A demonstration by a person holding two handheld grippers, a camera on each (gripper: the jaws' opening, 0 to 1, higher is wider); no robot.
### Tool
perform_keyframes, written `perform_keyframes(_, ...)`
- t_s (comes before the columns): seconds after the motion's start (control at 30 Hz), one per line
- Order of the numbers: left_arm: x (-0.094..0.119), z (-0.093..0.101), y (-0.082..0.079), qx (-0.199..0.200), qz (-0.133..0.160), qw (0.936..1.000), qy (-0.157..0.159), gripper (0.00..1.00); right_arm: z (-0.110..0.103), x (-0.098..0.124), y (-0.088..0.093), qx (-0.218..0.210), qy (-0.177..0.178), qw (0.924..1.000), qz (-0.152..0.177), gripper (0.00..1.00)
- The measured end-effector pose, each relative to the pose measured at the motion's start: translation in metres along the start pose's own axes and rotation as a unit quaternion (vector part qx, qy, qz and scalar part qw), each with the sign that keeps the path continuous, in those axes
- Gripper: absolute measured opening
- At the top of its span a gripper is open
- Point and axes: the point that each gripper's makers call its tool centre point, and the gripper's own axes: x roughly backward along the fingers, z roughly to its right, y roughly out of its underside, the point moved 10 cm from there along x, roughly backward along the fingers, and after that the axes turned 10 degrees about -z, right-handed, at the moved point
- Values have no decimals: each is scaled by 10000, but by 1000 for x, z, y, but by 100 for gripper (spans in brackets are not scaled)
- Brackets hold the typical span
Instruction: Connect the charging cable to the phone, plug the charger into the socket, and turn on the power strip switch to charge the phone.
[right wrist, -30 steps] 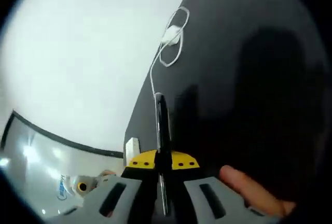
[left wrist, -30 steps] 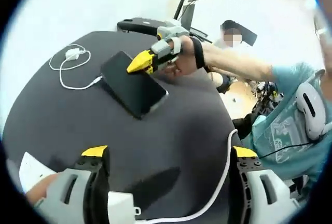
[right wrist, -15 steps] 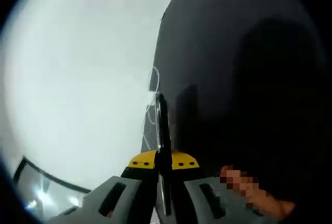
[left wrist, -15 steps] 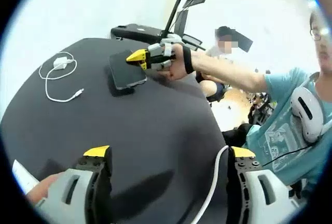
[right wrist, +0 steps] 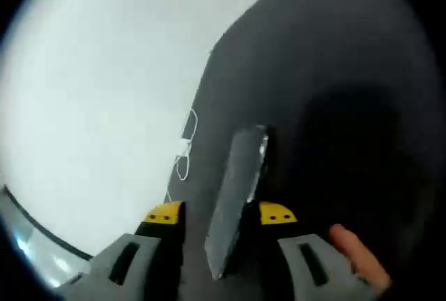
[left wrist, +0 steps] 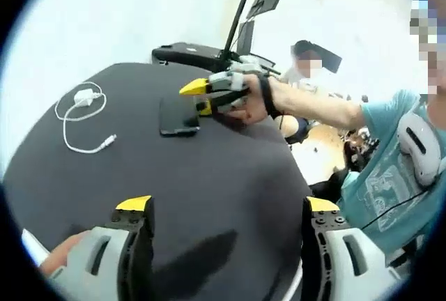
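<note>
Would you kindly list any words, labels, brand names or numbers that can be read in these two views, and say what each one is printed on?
No text can be read in either view.
Teal T-shirt: a pale printed design, too blurred to read.
Phone: dark screen, no marking visible.
White charger and its cable: no legible marking.
Right hand-held gripper and left hand-held gripper: yellow tips and grey bodies, no lettering visible.

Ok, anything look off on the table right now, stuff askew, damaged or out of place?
Nothing stands out. The phone lies flat on the dark table by the open right gripper. The white charging cable lies loosely coiled with its charger, still unplugged from the phone. The left gripper is open.
</note>
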Motion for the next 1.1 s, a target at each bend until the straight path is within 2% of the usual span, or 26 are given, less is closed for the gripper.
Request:
perform_keyframes(0.1,1,-11,-5,-257,-55,9993,-264,81,-2,12,-4,618,99,9980,92,50)
perform_keyframes(0.13,2,-15,-7,-325,-45,9989,-340,78,-2,15,-8,763,56,9968,217,47)
perform_keyframes(0.2,3,-25,-14,-355,27,9983,-471,72,-1,28,-20,823,47,9940,717,43)
perform_keyframes(0.23,4,-30,-18,-351,121,9980,-514,69,-1,31,-23,873,-62,9930,791,43)
perform_keyframes(0.27,5,-35,-22,-339,280,9979,-477,67,-1,34,-30,872,-169,9936,696,43)
perform_keyframes(0.3,8,-41,-28,-218,634,9974,-264,66,0,36,-33,893,-217,9935,677,41)
perform_keyframes(0.37,12,-55,-35,-59,1019,9948,-13,66,3,41,-41,1042,-367,9917,658,40)
perform_keyframes(0.4,13,-62,-36,-158,952,9952,-147,64,6,44,-43,1039,-350,9918,664,39)
perform_keyframes(0.43,13,-74,-38,-346,934,9941,-423,57,9,47,-47,1082,-329,9911,703,38)
perform_keyframes(0.5,13,-89,-41,-623,967,9909,-699,41,15,52,-54,1171,-302,9896,772,35)
perform_keyframes(0.53,11,-94,-41,-624,934,9917,-623,35,18,52,-60,1177,-316,9893,797,35)
perform_keyframes(0.57,9,-97,-42,-543,976,9931,-352,35,20,53,-63,1179,-325,9890,836,35)
perform_keyframes(0.6,7,-102,-45,-373,1153,9926,55,39,22,53,-67,1178,-303,9887,878,35)
perform_keyframes(0.63,5,-106,-47,-524,1187,9913,208,43,24,54,-69,1196,-295,9883,905,35)
perform_keyframes(0.7,-3,-119,-49,-660,1094,9917,151,48,27,55,-74,1261,-271,9868,976,35)
perform_keyframes(0.8,-15,-133,-47,-797,573,9945,377,44,28,55,-79,1424,-308,9834,1077,34)
perform_keyframes(0.87,-23,-142,-48,-947,311,9937,513,45,26,54,-80,1562,-508,9795,1164,34)
perform_keyframes(0.93,-29,-151,-54,-1040,384,9923,559,48,24,52,-78,1625,-772,9775,1098,33)
perform_keyframes(1.0,-33,-158,-60,-1202,370,9907,525,47,25,50,-76,1640,-793,9777,1047,32)
perform_keyframes(1.1,-40,-166,-70,-1347,227,9874,797,44,24,47,-74,1783,-892,9750,986,31)
